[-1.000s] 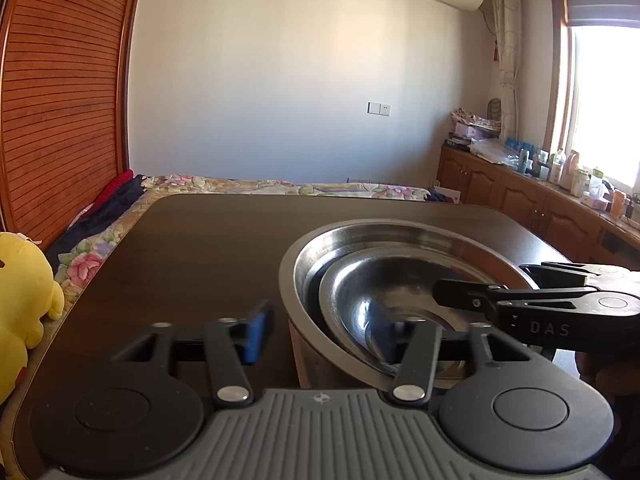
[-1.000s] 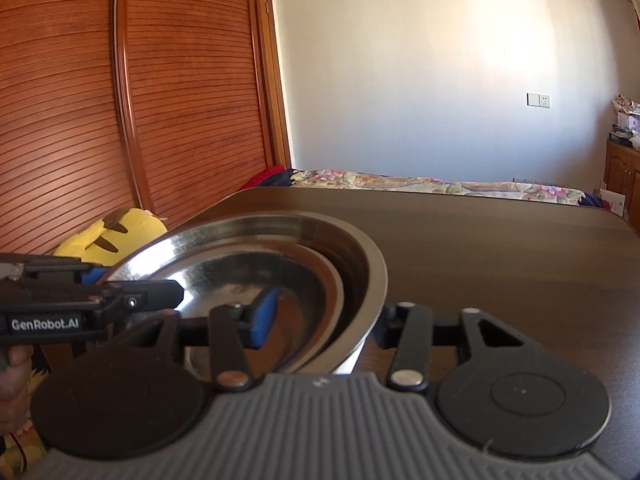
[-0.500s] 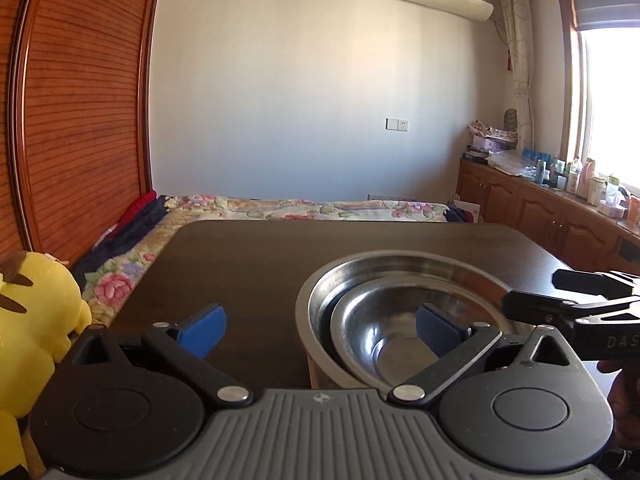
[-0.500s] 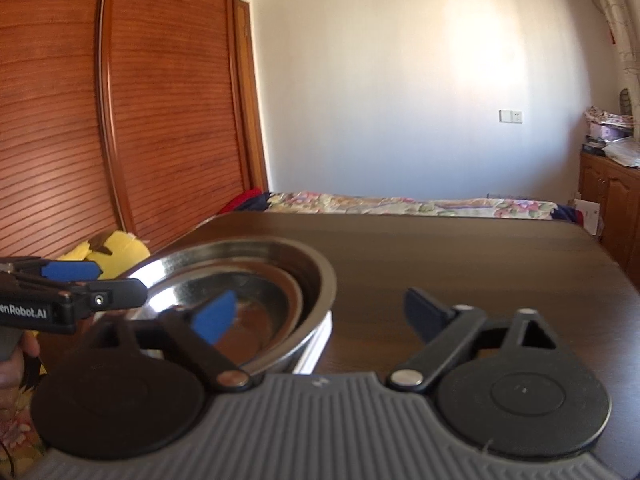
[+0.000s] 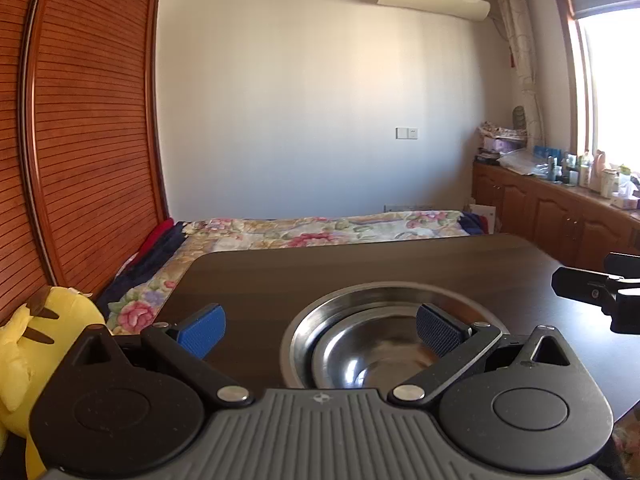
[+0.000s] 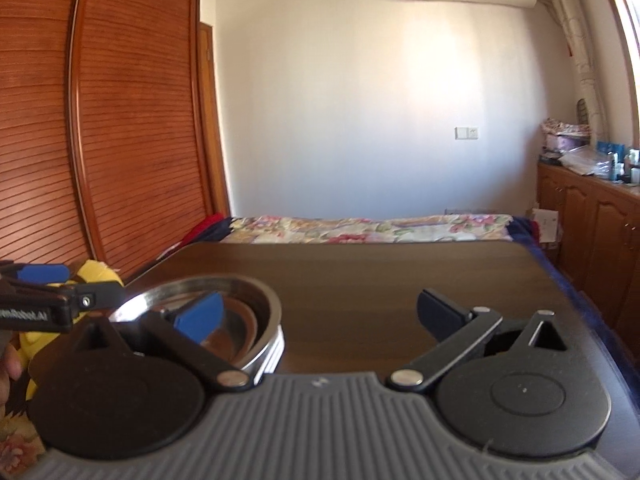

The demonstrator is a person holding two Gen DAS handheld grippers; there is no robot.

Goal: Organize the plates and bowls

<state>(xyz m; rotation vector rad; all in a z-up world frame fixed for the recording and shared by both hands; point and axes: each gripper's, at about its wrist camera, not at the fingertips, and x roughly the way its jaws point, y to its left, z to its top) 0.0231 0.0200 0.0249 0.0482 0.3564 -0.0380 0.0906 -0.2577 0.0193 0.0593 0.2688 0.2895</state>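
Your left gripper (image 5: 320, 330) is spread wide, blue pads far apart, nothing pinched between them. Your right gripper (image 6: 320, 312) is just as wide and its jaws are still opening a touch, with nothing gripped either. The task's things sit nested on the dark brown wooden table (image 5: 360, 268): a large round stainless steel bowl (image 5: 308, 328) with a smaller shiny stainless steel bowl (image 5: 360, 360) resting inside it. From your left camera the pair lies at about five o'clock of centre, its far right rim partly hidden behind your right-hand blue pad (image 5: 434, 330); neither pad touches the metal as far as I can tell. From your right camera the same stack sits at eight o'clock, behind your left-hand finger. The other gripper pokes into each view from the side, well clear of the bowls. A yellow plush toy (image 5: 24, 344) sits off the table's edge at eight o'clock, and a floral bedspread (image 5: 320, 232) lies beyond the table at twelve.
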